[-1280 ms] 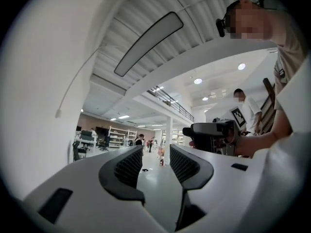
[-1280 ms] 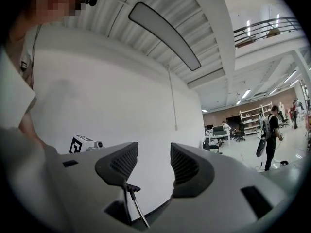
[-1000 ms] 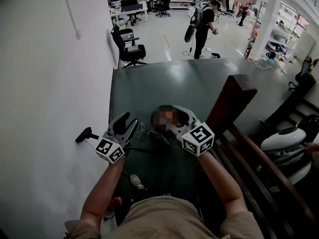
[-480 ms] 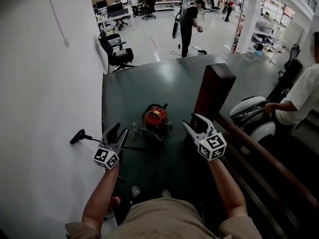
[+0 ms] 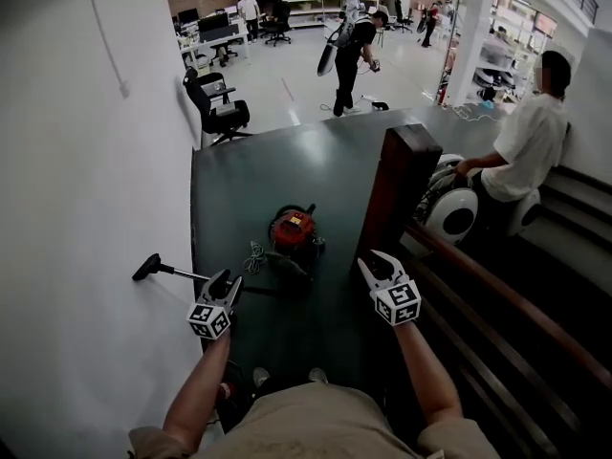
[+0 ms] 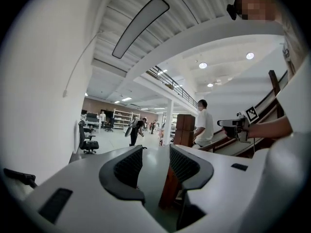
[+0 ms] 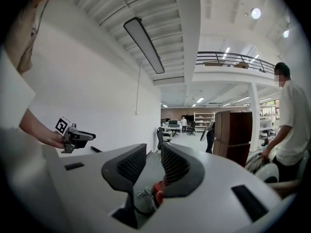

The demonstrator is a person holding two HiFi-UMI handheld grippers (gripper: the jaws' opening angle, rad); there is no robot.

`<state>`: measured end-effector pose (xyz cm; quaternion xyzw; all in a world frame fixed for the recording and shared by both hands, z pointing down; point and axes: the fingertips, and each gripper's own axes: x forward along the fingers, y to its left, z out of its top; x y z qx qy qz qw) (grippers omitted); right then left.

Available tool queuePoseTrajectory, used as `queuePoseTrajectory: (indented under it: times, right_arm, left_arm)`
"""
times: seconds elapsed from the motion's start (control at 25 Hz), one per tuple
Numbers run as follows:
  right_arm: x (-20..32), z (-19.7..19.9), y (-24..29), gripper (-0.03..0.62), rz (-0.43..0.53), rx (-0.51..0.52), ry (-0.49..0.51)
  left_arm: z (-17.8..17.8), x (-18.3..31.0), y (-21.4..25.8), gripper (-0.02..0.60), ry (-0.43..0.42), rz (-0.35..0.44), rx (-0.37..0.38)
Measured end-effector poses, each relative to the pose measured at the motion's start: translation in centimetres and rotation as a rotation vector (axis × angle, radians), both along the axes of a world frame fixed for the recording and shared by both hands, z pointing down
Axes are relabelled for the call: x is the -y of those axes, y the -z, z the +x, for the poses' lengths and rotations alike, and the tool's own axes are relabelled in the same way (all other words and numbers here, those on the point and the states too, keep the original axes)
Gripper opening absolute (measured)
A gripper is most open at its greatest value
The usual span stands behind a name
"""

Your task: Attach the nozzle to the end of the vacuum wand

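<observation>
A red canister vacuum sits on the dark green floor, its hose coiled beside it. A thin wand lies on the floor to its left, with a black nozzle at the end by the white wall. My left gripper hovers above the wand's near part, jaws open around nothing. My right gripper hangs right of the vacuum; its jaws are closing with nothing between them, a gap still showing. The vacuum shows low between them.
A white wall runs along the left. A brown post and a stair rail stand to the right. A person in a white shirt holds a white scooter. An office chair and other people are further off.
Both grippers have sunk lower. The right gripper moved rightward, away from the vacuum. The head view tilted, bringing the person in the white shirt into sight.
</observation>
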<state>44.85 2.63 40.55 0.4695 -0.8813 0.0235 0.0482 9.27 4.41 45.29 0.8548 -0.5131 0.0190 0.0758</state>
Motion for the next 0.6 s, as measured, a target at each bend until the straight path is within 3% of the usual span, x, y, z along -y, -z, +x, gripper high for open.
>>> queuePoseTrajectory:
  times: [0.6]
  right_arm:
    - [-3.9,-1.0,1.6,0.092,-0.008,0.075,0.013]
  left_arm:
    - [7.3,-0.6,1.6,0.184,-0.178,0.001,-0.073]
